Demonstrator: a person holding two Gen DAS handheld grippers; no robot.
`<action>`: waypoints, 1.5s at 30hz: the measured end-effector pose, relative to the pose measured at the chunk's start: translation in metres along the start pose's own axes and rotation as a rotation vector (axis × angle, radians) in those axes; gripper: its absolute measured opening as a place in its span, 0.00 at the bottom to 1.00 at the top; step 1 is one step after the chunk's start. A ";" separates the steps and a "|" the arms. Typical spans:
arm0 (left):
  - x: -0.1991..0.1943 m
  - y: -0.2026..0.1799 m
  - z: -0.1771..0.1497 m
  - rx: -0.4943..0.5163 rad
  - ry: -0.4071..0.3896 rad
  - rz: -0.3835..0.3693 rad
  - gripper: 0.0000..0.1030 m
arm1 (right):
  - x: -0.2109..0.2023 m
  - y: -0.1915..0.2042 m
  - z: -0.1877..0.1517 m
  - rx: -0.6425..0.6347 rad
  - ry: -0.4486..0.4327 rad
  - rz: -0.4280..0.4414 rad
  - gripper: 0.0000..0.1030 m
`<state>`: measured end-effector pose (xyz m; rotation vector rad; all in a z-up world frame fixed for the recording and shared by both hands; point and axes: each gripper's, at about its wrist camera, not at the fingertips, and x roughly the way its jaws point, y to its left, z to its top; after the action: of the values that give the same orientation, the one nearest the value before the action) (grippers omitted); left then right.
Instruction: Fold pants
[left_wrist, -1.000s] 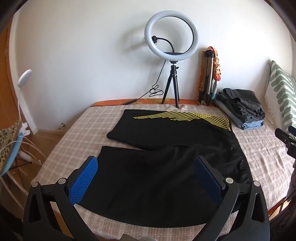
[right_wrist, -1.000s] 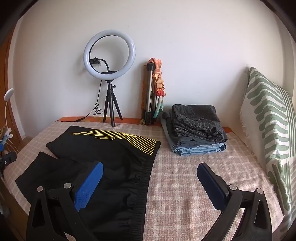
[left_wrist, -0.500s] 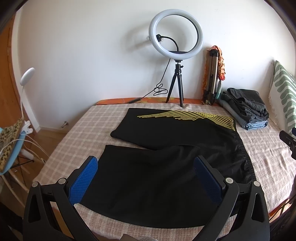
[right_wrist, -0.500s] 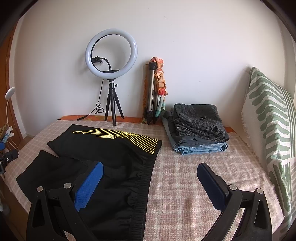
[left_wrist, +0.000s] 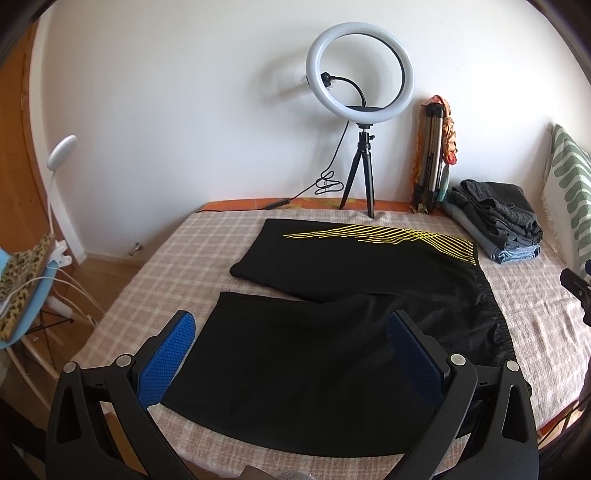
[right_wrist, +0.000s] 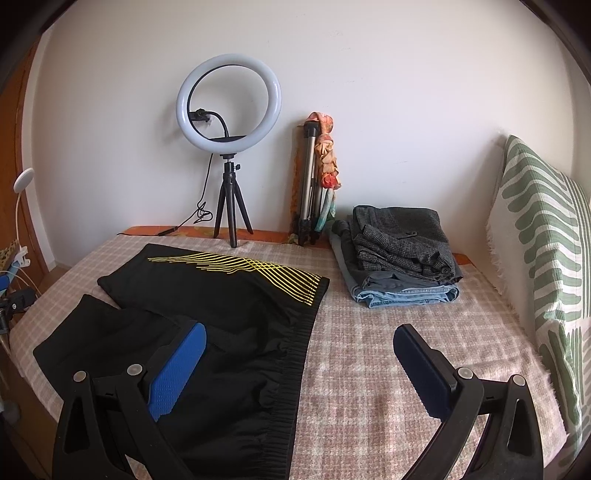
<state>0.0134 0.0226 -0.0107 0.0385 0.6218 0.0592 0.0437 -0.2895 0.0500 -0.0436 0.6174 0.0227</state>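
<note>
**A:** ok so what's closest? Both grippers are spread wide with nothing in them. The left gripper (left_wrist: 290, 345) hangs right over the near leg of the shorts (left_wrist: 332, 332), and the right gripper (right_wrist: 299, 350) sits over the elastic waistband (right_wrist: 295, 365) with one pad above black cloth and the other above bare blanket (right_wrist: 369, 369).

**B:** yeah, and that's the bit that matters imo. The shorts lie flat with the long axis running left to right, leg hems toward the left, waistband toward the right. So each hand is already parked at its own end: left is nearer the hems, right nearer the waist. Nothing folded yet as far as I can tell; the two legs are splayed apart in a V.

**A:** fabric looks thin and slippery, matte black, sporty knit kind of thing. The waistband is gathered and ribbed, so probably the easier pinch. The far leg has those yellow stripes (left_wrist: 391, 238) fanning toward the waist.

**B:** I'd guess the near leg goes over the far one first. Thin cloth on a nubby checked blanket might drag a bit.

**A:** further back there's a folded stack of clothes (right_wrist: 399, 266), grey tweedy stuff on denim, well clear of the shorts. Striped green pillow (right_wrist: 539, 236) at the right, then the ring light (right_wrist: 229, 107) on its little tripod by the wall.
</note>
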 end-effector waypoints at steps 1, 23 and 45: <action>0.000 0.000 0.000 0.000 -0.001 0.001 1.00 | 0.000 0.000 0.000 0.000 0.000 0.000 1.00; 0.000 0.004 0.001 -0.006 0.000 0.009 1.00 | 0.000 0.003 -0.004 -0.024 0.003 0.025 1.00; 0.004 0.010 -0.010 0.005 0.017 -0.001 1.00 | 0.009 0.009 -0.022 -0.101 0.028 0.104 0.99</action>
<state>0.0106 0.0329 -0.0210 0.0431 0.6391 0.0573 0.0383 -0.2816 0.0267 -0.1095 0.6459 0.1538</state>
